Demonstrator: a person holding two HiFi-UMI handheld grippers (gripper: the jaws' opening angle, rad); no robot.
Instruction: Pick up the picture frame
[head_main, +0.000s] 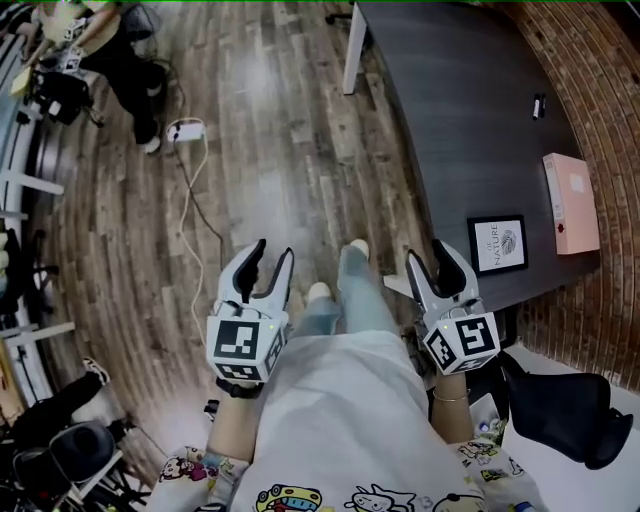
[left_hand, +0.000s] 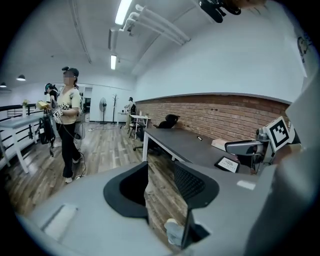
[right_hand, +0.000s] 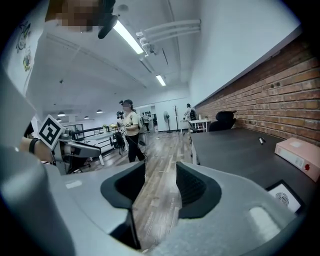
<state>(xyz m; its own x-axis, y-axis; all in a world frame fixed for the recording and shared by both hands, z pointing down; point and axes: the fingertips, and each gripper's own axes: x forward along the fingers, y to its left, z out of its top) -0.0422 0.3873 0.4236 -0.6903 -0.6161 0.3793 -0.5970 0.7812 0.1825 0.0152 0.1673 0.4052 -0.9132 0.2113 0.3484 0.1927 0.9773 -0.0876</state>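
Picture frame (head_main: 497, 245) on table (head_main: 450, 130), box (head_main: 572, 203) right.

Office, long desk (head_main: 460, 130), brick wall (head_main: 600, 70)

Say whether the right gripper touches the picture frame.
Apart. Right gripper view: the right gripper is open and empty, the picture frame lying off to its side.
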